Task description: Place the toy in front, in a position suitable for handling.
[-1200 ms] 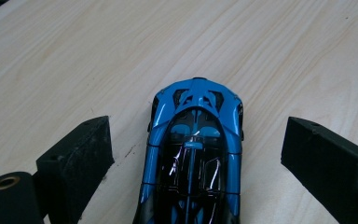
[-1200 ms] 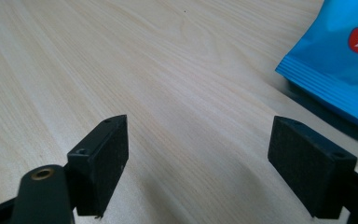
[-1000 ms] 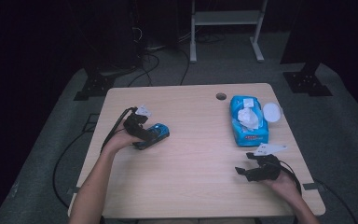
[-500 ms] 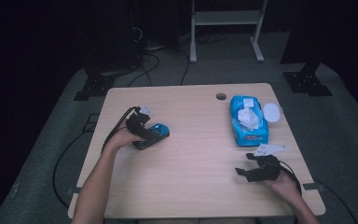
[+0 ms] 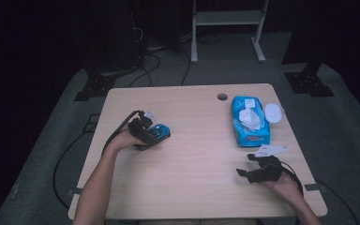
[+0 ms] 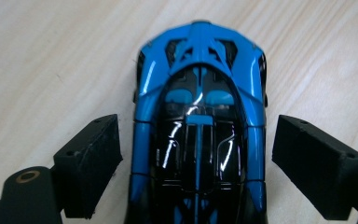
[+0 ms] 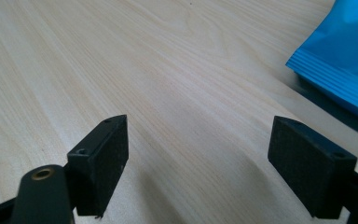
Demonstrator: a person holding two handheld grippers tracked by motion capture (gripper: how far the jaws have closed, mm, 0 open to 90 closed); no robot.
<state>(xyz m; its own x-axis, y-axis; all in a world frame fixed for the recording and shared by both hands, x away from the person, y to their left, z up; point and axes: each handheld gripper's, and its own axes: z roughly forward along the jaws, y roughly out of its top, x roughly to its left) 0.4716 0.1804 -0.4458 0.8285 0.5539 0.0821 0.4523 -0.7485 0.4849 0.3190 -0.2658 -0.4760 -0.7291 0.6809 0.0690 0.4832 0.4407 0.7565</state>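
Note:
A blue and black toy car (image 6: pixel 200 93) stands on the wooden table (image 5: pixel 197 159), left of centre in the high view (image 5: pixel 160 132). My left gripper (image 6: pixel 198 154) is open around the car, with a small gap between each jaw and the car's sides. In the high view a hand holds the left gripper (image 5: pixel 154 136) low over the car. My right gripper (image 7: pixel 198 154) is open over bare wood, with nothing between its jaws. It sits near the table's front right (image 5: pixel 245 165).
A blue pack of wipes (image 5: pixel 251 124) lies at the right, its corner in the right gripper view (image 7: pixel 345 56). A white round lid (image 5: pixel 273 112) is beside it, and a white card (image 5: pixel 269 150) in front. A cable hole (image 5: pixel 222 97) is near the far edge.

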